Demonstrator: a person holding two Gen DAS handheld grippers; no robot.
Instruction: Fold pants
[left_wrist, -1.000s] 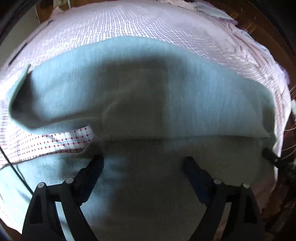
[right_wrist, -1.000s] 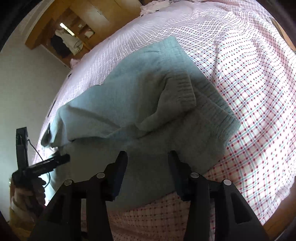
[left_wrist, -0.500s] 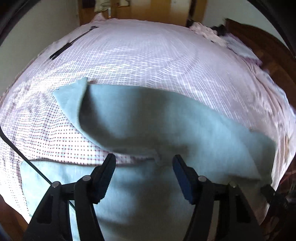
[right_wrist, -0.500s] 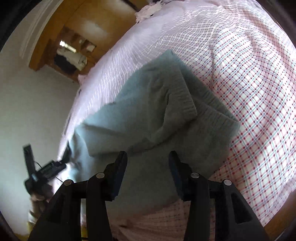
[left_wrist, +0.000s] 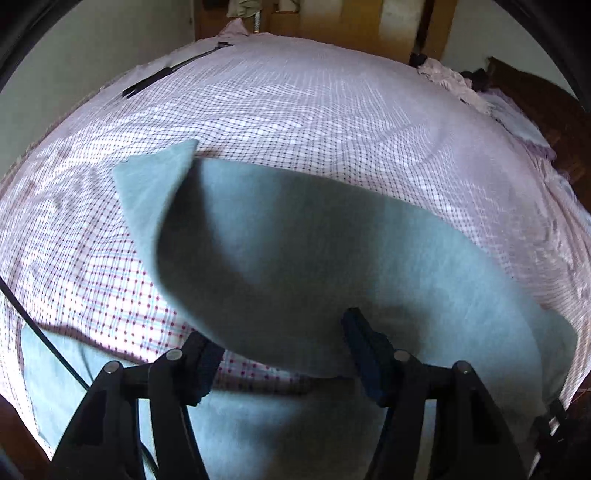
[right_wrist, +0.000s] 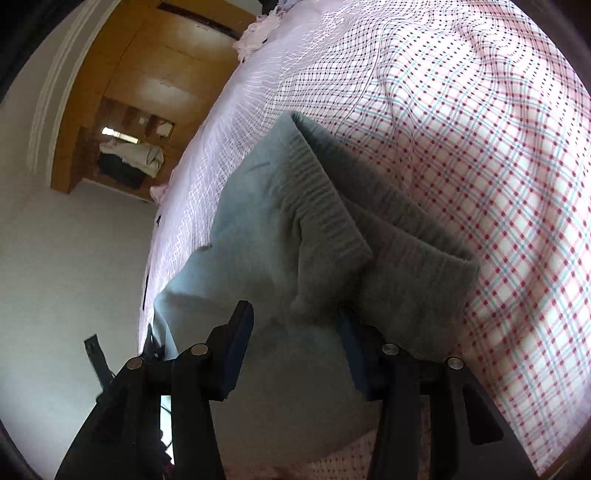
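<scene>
Light grey-blue sweatpants (left_wrist: 314, 258) lie on a bed with a pink checked sheet (left_wrist: 332, 122). In the left wrist view a lifted fold of a leg hangs in front of my left gripper (left_wrist: 282, 345); its jaws stand apart with the cloth edge between them, not pinched. In the right wrist view the ribbed waistband (right_wrist: 325, 192) is folded over and raised. My right gripper (right_wrist: 295, 328) has its jaws apart, with bunched cloth between them and against the right pad.
A black rod (left_wrist: 173, 72) lies on the far left of the bed. Pink crumpled cloth (left_wrist: 454, 79) sits at the far right by a dark wooden headboard (left_wrist: 535, 96). A wooden wardrobe (right_wrist: 147, 92) stands beyond the bed.
Both grippers have lifted and pulled back from the pants. The left gripper's jaws have narrowed from wide open. More bare sheet shows under the raised fold.
</scene>
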